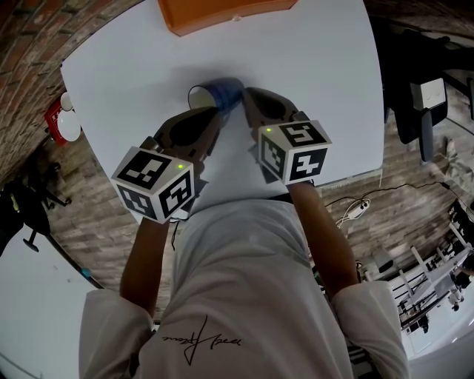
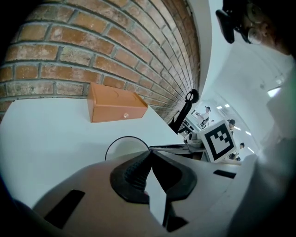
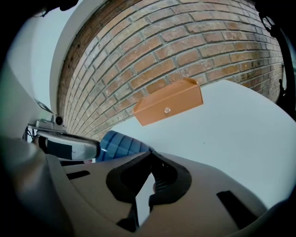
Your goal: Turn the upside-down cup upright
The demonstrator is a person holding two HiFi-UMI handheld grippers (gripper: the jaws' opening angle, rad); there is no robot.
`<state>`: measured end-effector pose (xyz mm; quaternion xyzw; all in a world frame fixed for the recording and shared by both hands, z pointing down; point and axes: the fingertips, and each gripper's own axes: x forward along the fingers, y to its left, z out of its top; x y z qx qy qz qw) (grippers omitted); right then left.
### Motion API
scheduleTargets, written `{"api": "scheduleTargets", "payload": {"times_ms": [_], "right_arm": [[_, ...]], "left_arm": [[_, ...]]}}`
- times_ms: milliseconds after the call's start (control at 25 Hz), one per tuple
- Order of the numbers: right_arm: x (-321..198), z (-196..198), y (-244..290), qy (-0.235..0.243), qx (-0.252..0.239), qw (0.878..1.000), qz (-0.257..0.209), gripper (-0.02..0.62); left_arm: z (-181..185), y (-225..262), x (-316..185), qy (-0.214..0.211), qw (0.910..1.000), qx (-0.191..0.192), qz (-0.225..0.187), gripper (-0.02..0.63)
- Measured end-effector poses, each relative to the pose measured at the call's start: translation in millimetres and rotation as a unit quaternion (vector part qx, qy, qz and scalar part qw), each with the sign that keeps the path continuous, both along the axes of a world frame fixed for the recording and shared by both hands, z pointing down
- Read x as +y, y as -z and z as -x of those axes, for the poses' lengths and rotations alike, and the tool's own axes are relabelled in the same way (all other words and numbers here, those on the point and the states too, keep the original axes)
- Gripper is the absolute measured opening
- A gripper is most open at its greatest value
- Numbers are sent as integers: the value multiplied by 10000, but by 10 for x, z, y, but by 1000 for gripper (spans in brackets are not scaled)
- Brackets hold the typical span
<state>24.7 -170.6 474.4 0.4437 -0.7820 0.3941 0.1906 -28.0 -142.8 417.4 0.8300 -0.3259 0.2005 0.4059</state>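
White T-shirt [image 1: 244,296] is filling the foreground as I am leaning over the white table [image 1: 326,66], a marker cube [image 1: 155,181] riding on each tool. Just beyond, my left gripper [image 2: 150,153] is drawing its jaws tip to tip at the near edge of the rim of the cup [image 1: 222,92], seemingly nipping the thin wall, though I am not able to confirm the pinch. My right gripper [image 3: 150,153] is pressing its jaws together with nothing between them, tips resting by the cup's closed end.

Between the two, the cup is tipped on its side, neither inverted nor upright. It is showing a blue outside crossed by darker lines, a pale inside and a dark-edged mouth facing my left.

To finish well, I am judging that the left should be raising the rim in a slow arc while the right is bracing the base against skidding on the smooth top.

Farther off, an orange box [image 1: 222,11] with a small knob is sitting by the brick wall [image 3: 185,46].
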Motion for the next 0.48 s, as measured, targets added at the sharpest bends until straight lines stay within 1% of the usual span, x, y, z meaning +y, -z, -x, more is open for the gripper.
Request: {"api": "scheduleTargets", "payload": {"times_ms": [480], "right_arm": [[-8,-42,-41,-43,-42,10000,28,20]], "left_arm": [[-86,10,-36,-69,10000,60,14,20]]}}
